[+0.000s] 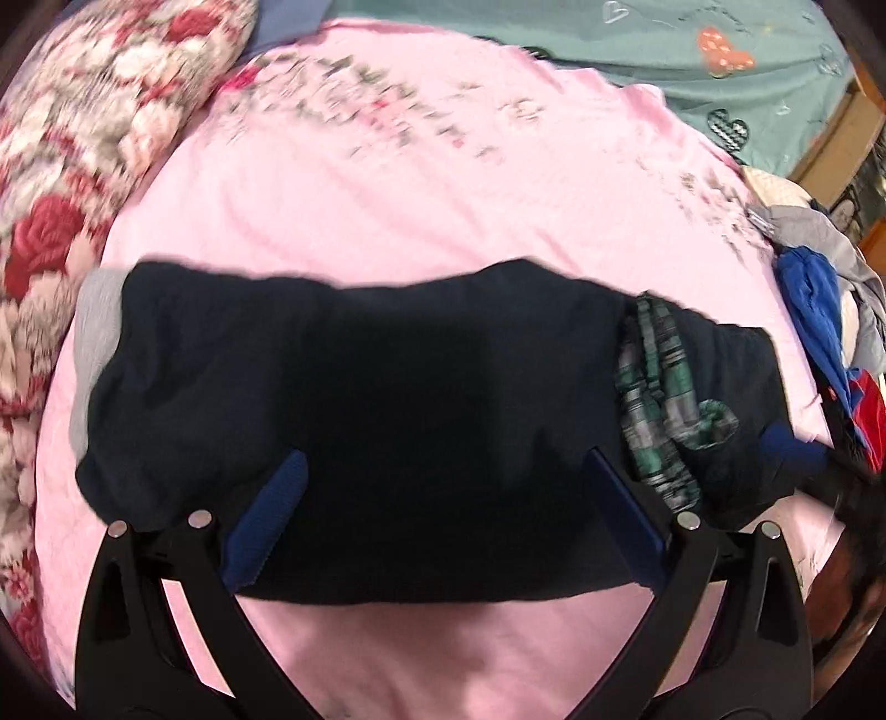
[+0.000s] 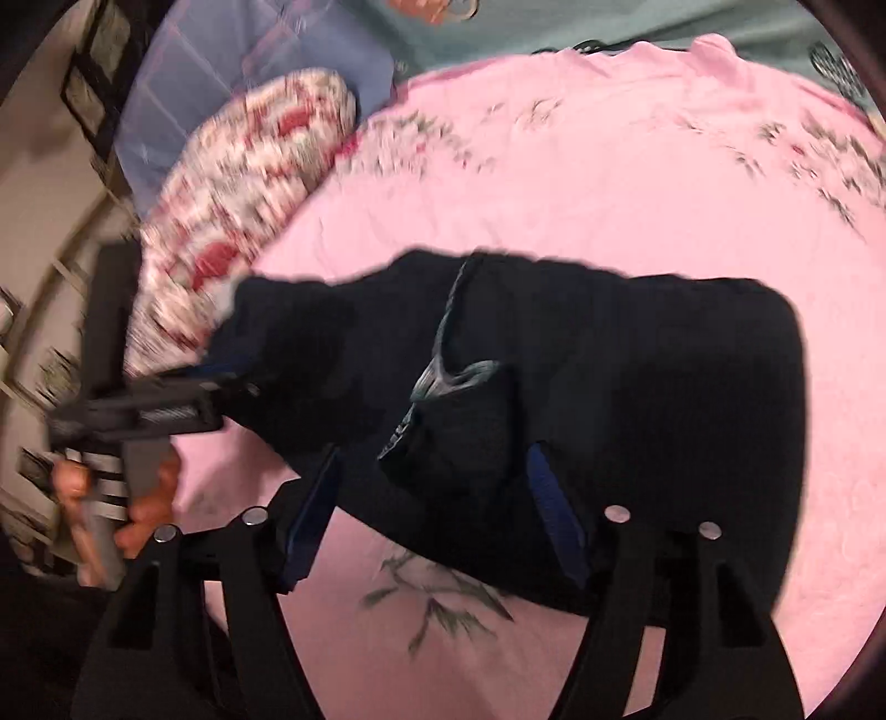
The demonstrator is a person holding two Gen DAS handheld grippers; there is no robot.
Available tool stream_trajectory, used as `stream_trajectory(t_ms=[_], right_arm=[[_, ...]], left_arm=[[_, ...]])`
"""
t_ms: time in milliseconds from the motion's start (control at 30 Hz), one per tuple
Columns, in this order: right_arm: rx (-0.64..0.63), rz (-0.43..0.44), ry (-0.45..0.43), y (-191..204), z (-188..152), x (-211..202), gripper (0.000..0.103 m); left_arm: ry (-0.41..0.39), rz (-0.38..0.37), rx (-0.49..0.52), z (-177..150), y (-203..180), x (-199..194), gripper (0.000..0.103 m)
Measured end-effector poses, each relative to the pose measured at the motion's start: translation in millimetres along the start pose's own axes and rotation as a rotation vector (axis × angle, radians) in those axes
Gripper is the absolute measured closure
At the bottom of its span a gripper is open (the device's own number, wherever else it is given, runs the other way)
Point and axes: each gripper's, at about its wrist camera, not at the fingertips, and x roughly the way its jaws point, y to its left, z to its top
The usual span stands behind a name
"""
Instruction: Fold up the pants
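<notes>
Pants (image 1: pixel 387 399) folded dark on pink sheet (image 1: pixel 443 210), no writing legible, left tool (image 1: pixel 443 471) and right tool (image 2: pixel 437 465) both open.

Pants (image 1: pixel 387 376): dark matt cloth, possibly fleece. Sheet (image 1: pixel 443 194): smooth pink cotton-like cloth. Tongs (image 1: pixel 446 471): matt black plastic.

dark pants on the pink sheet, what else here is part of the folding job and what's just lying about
Part of the job:
- dark pants, folded into a bundle, plaid lining showing
- left gripper, jaws wide
- right gripper, jaws wide
- pink sheet, the work surface

Lying about:
- floral pillow
- heap of clothes at the bed's edge
- teal blanket
</notes>
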Motion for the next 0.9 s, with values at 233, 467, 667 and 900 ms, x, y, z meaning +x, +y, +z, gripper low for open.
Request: stream_trajectory(t_ms=[233, 467, 667, 900], right_arm=[[0.284, -0.203, -0.221, -103, 15, -59, 0.103], [0.265, -0.272, -0.179, -116, 31, -21, 0.103], [0.194, -0.306, -0.228, -93, 19, -42, 0.101], [0.228, -0.17, -0.077, -96, -26, -27, 0.103]], left_arm=[[-0.023, -0.087, 0.082, 24, -58, 0, 0.002], [0.082, -0.044, 0.169, 26, -103, 44, 0.002], [0.112, 0.003, 0.145, 17, -77, 47, 0.002], [0.119, 0.006, 0.045, 21, -46, 40, 0.002]])
